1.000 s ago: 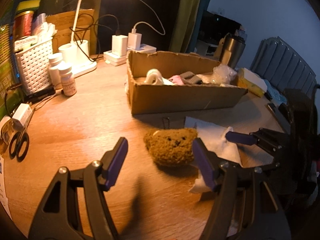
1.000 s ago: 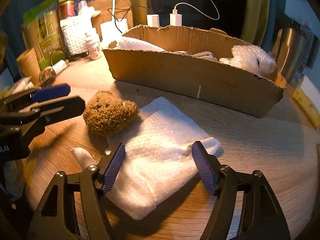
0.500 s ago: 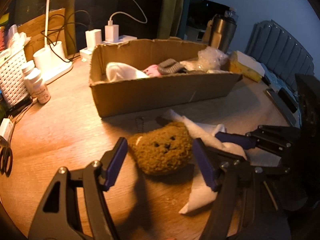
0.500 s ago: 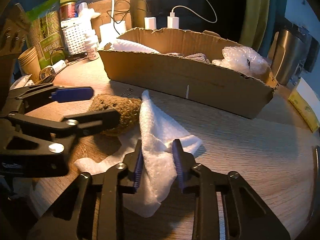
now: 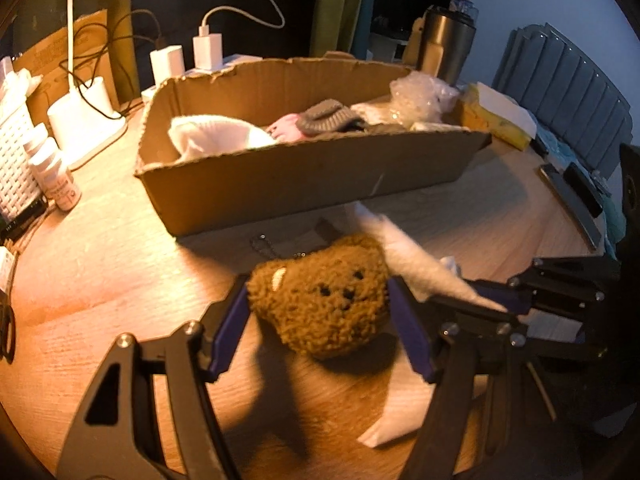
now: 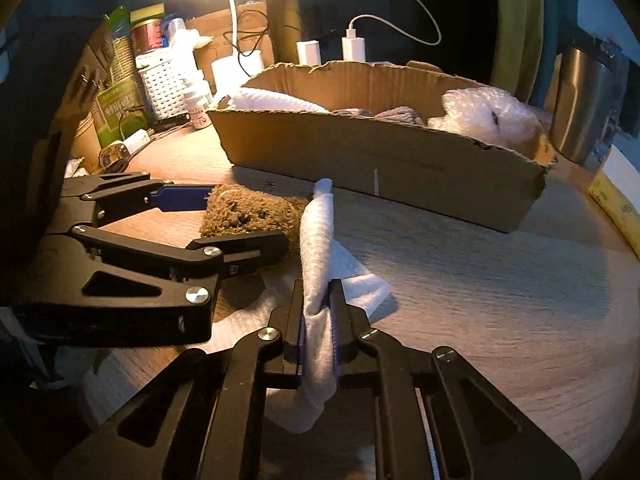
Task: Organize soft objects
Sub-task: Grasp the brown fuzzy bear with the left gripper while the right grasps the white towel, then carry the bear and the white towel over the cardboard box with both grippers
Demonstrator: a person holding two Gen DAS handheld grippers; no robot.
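Now: left claw (image 5: 318, 320) wide around plush bear (image 5: 320, 300); right claw (image 6: 317, 320) clamped on white cloth (image 6: 318, 240)

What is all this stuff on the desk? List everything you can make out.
Plush bear: one, brown, on the table between the left gripper's open jaws.
White cloth: one, on the table beside the bear, pinched by the right gripper.
Cardboard box: one, brown, behind the bear; holds white, pink and grey soft items and a clear plastic wrap.
Chargers: two, white, behind the box.
Lamp: one, white, lit, back left.
Basket: one, white, left.
Pill bottles: two, white, by the basket.
Tumbler: one, steel, back right.
Table: one, wood.
Left gripper: open.
Right gripper: shut.
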